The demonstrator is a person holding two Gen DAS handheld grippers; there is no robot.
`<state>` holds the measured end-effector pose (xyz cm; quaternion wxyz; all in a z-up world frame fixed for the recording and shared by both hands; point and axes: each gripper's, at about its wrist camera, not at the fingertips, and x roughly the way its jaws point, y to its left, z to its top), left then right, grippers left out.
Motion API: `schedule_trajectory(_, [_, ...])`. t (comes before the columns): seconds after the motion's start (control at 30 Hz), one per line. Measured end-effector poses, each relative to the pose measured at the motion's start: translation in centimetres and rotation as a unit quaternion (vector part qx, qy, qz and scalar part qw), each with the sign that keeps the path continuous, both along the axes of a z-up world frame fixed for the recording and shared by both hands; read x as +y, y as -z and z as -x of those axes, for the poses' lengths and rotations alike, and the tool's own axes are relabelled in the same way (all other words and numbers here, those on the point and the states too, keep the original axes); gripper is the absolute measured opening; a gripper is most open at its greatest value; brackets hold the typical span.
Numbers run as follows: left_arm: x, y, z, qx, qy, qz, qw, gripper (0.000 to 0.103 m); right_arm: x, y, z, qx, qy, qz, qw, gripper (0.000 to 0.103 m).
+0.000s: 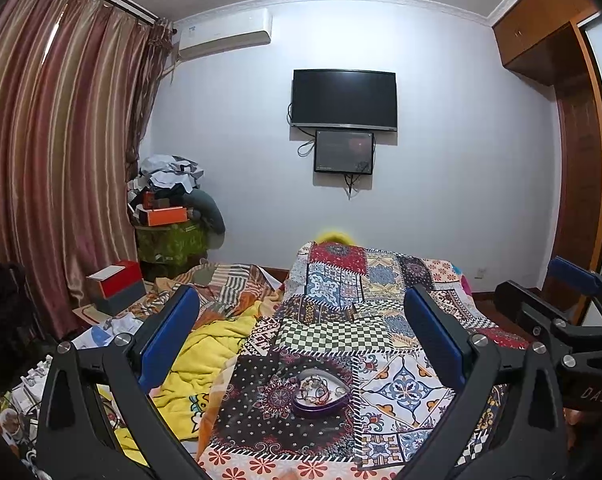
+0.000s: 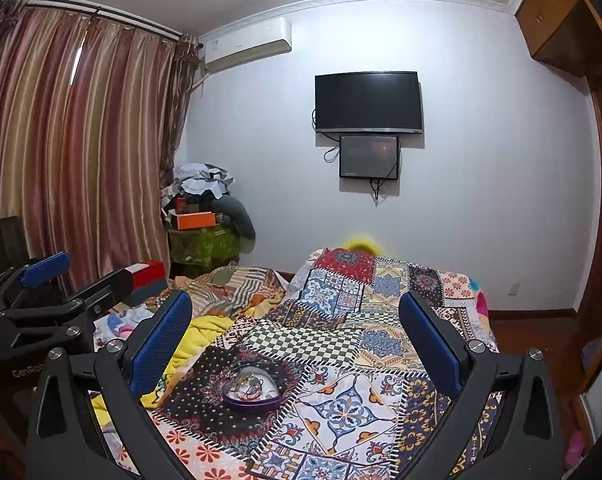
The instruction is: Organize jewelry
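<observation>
Both claws spread wide, nothing between the blue pads; neither touches anything. Left claw (image 1: 301, 340) fills the lower frame of the left wrist view, with the purple heart-shaped tin of tangled jewelry (image 1: 321, 394) lying low and centred between its fingers, just ahead and below. Right claw (image 2: 295, 342) likewise spread and empty; in the right wrist view the same tin (image 2: 253, 392) sits lower centre-left, off toward the left finger. Judgement: left claw is better lined up; right would need to swing leftward. Tin is open, resting flat on the patchwork quilt (image 1: 397, 388) covering the bed, on a dark dotted patch; its point faces the cameras, lobes away. Contents too small to tell apart. Yellow blanket (image 1: 205, 356) bunched just left of the quilt. Farther, left of frame: red-and-grey box (image 1: 117, 290), striped curtains (image 1: 53, 140). Far wall, upper centre: black television (image 1: 344, 98).
</observation>
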<state>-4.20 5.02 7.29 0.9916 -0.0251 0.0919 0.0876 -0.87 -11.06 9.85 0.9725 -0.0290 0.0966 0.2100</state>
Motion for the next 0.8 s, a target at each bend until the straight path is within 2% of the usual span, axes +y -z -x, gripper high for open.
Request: schedule_trajectory(0.8, [0.11,0.18,0.04,0.003,0.009,0.007,0.9999,0.103,0.44,0.31,-0.7,0.014,0.001,-0.001,1.0,0.103])
